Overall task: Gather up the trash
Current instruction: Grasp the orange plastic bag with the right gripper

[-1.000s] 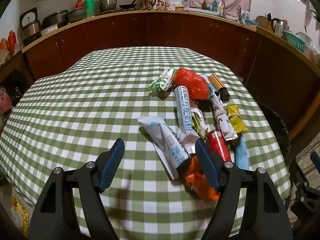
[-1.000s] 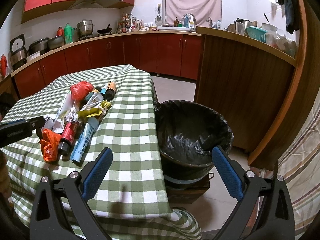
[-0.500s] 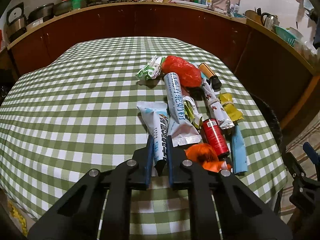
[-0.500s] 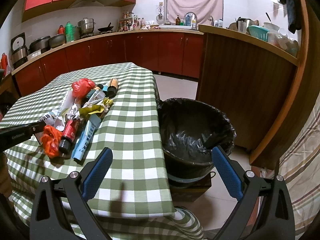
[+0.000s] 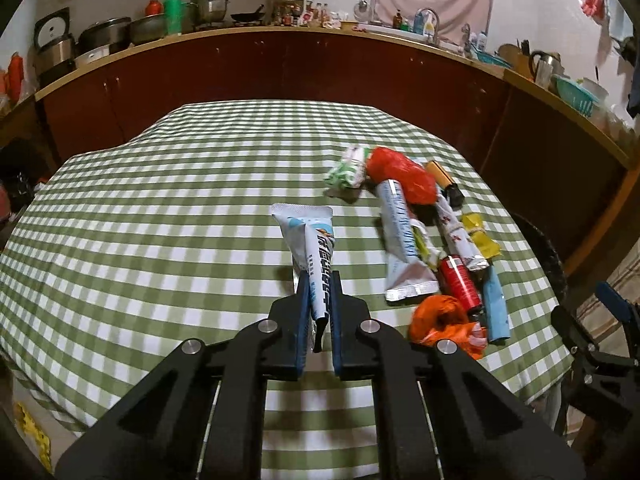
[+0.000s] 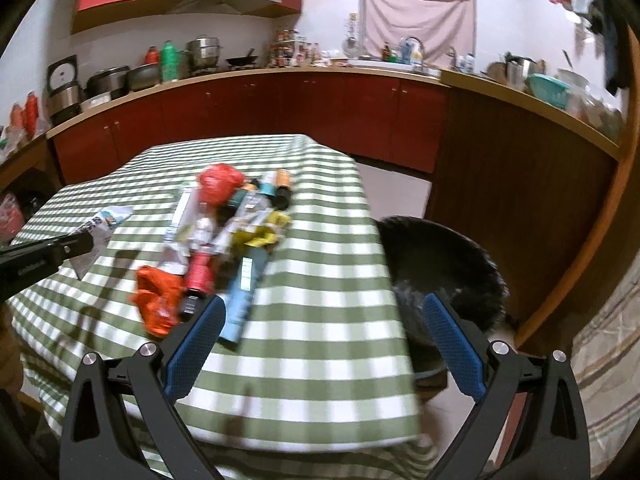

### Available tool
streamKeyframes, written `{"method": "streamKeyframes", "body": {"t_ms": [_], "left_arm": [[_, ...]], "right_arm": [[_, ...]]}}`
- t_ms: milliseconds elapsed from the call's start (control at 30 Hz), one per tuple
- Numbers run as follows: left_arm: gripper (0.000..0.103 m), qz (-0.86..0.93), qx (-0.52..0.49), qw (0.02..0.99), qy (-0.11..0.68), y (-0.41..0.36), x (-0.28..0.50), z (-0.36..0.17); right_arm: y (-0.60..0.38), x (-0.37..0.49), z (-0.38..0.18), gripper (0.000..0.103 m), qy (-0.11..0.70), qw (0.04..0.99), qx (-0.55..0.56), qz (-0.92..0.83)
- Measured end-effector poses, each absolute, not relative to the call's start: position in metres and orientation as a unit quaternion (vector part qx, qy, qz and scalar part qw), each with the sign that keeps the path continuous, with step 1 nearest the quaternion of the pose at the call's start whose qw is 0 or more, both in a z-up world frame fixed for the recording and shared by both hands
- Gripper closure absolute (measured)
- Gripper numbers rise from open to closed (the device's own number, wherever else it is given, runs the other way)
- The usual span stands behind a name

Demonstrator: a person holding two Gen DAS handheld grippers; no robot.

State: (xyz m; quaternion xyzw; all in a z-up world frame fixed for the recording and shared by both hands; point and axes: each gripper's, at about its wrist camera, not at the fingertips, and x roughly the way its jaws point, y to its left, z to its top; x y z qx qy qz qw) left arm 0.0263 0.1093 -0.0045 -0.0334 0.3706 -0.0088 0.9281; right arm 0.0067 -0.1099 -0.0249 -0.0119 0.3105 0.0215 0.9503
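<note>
My left gripper is shut on a white and blue wrapper, which hangs lifted off the green checked tablecloth. The same gripper and wrapper show at the left of the right wrist view. A heap of trash lies to the right: a red bag, a long white packet, a red can, an orange bag and a light blue tube. My right gripper stands open above the table's near corner, with nothing between its fingers. A black-lined trash bin stands right of the table.
Dark red cabinets with a worktop full of pots and bottles curve round the back and right. The bin sits between the table edge and a wooden counter side. A striped mat lies on the floor at the right.
My left gripper closed on the white and blue wrapper and lifted it clear of the heap. The right gripper swung left, from over the bin to over the table corner.
</note>
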Motion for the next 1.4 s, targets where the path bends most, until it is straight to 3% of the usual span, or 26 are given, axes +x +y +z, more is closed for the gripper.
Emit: {"method": "streamKeyframes", "body": {"t_ms": [233,300,367,433,800,1033,1133,1400], "left_arm": [[0.094,0.005,-0.051,0.930,0.363,0.139,0.023,0.000],[0.094,0.011,-0.054,0.931,0.361,0.148,0.021,0.000],[0.094,0.017,-0.056,0.931,0.361,0.156,0.019,-0.001],[0.094,0.023,-0.059,0.930,0.363,0.165,0.018,-0.004],[0.094,0.044,-0.071,0.925,0.370,0.194,0.013,-0.014],[0.094,0.040,-0.079,0.925,0.370,0.199,0.011,-0.016],[0.094,0.038,-0.083,0.925,0.370,0.199,0.011,-0.015],[0.094,0.038,-0.079,0.925,0.369,0.194,0.012,-0.014]], "right_arm": [[-0.070,0.015,-0.023,0.009,0.305,0.950,-0.020,0.065],[-0.060,0.018,-0.024,0.015,0.306,0.949,-0.024,0.076],[-0.052,0.021,-0.026,0.032,0.313,0.946,-0.028,0.086],[-0.044,0.026,-0.030,0.036,0.322,0.941,-0.031,0.095],[-0.014,0.036,-0.044,0.037,0.341,0.931,-0.054,0.116],[-0.008,0.037,-0.047,0.046,0.343,0.929,-0.068,0.121],[-0.007,0.034,-0.044,0.067,0.334,0.931,-0.071,0.129],[-0.010,0.033,-0.045,0.067,0.336,0.930,-0.060,0.137]]}}
